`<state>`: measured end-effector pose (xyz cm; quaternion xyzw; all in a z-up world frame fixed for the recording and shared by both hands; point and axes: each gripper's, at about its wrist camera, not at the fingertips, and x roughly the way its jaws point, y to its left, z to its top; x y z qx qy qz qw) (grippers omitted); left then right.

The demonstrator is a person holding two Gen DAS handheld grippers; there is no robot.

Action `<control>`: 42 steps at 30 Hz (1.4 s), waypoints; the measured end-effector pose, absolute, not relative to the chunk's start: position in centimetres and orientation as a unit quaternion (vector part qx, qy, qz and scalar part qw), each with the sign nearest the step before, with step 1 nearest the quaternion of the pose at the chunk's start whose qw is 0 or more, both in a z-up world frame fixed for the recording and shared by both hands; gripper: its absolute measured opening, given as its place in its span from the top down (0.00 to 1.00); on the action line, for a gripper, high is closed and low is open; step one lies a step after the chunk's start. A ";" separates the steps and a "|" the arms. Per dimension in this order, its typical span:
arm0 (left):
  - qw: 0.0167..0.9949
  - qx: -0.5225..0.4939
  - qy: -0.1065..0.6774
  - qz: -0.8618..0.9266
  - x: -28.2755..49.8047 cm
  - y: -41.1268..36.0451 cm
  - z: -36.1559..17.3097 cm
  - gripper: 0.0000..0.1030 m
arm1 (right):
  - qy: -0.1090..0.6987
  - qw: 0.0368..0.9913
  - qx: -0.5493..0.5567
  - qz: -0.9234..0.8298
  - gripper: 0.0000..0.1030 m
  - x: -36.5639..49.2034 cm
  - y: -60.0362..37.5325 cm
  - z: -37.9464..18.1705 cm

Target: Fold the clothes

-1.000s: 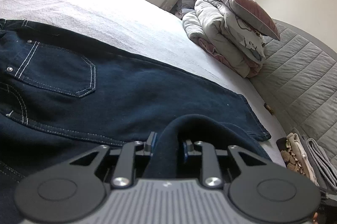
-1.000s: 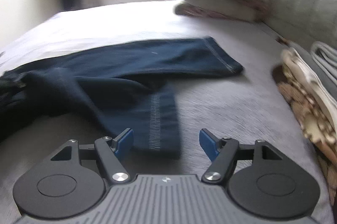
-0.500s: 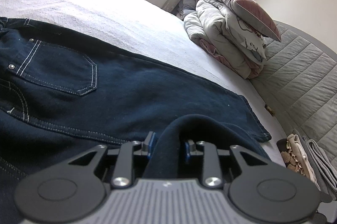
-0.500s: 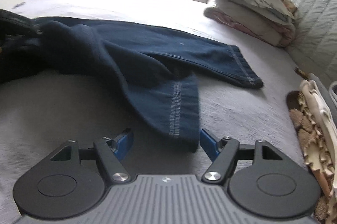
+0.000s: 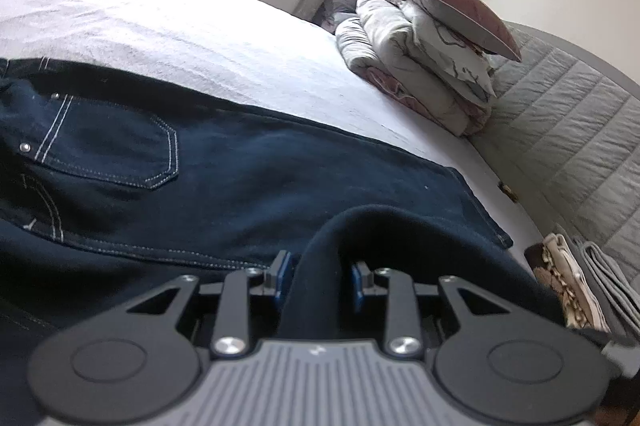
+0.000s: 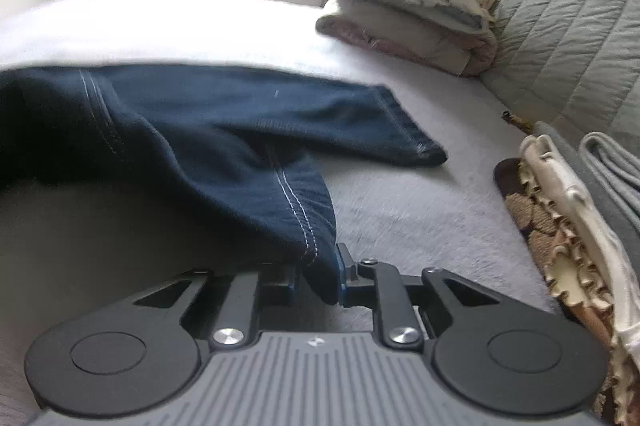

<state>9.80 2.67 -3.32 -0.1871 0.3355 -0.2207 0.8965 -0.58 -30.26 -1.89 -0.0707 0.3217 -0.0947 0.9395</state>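
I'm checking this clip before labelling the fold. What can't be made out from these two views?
- Left tongs grip, left wrist view: the bunched jeans cover the gap, so the pinch depth is hidden.
- Jeans waistband: cut off by the left edge of both views.
- Right tongs view: motion blur smears the jeans' hem.
- Small brown item by the headboard: too small to identify.
- Folded pile: cut off at the right edge.

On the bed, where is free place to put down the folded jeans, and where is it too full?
Bare sheet lies beyond the jeans, toward the window, left of the stacked bedding. Another bare strip runs between the jeans' hem and the folded clothes pile. Crowded: that pile and the headboard corner.
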 end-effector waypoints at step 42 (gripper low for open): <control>0.862 -0.071 0.345 -0.366 5.1 -0.2 -2.2 0.56 | 0.409 0.884 0.062 -0.217 0.84 1.9 -39.3 2.7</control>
